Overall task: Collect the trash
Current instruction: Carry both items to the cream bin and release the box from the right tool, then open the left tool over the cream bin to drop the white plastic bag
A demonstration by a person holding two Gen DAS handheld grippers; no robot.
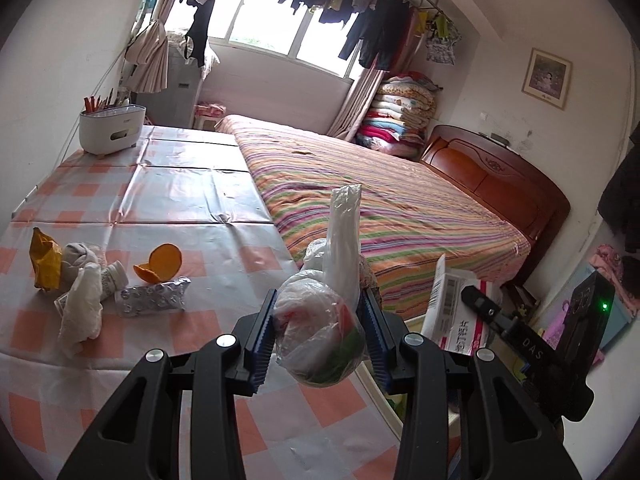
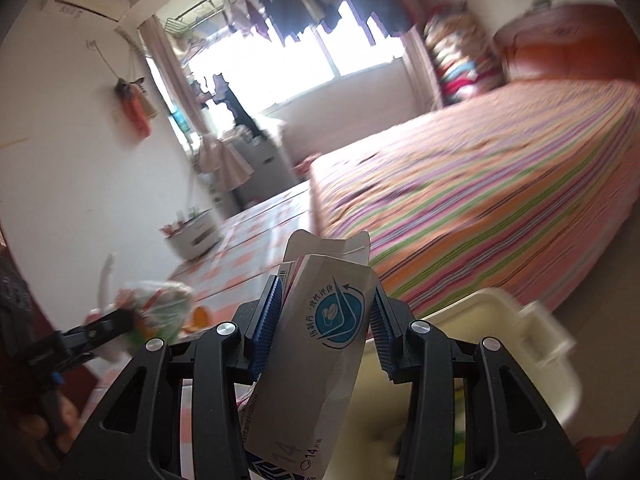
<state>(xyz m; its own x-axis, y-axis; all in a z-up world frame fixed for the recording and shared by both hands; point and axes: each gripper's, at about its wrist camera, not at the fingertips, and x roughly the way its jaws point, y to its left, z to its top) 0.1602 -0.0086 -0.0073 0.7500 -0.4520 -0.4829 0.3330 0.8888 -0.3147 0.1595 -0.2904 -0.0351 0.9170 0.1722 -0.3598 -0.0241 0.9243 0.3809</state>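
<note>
We've got the knotted plastic bag (image 1: 320, 336) clamped between the left gripper (image 1: 320, 334) pads, lifted off the table at its right edge. Right gripper (image 2: 326, 334) is closed on a flattened medicine box (image 2: 320, 360), hanging over the cream bin (image 2: 532, 344).

Our read: drop the box first, square over the bin mouth, then swing the bag across. Bag is soft and its tail sticks up, so we release low.

Left on the checked tablecloth (image 1: 168, 192): yellow wrapper (image 1: 45, 258), crumpled tissue (image 1: 82, 308), foil blister pack (image 1: 154, 296), orange peel (image 1: 160, 264). White organiser (image 1: 112, 128) at the far end. Striped bed (image 1: 380, 204) just beside the table, laundry across the window.
</note>
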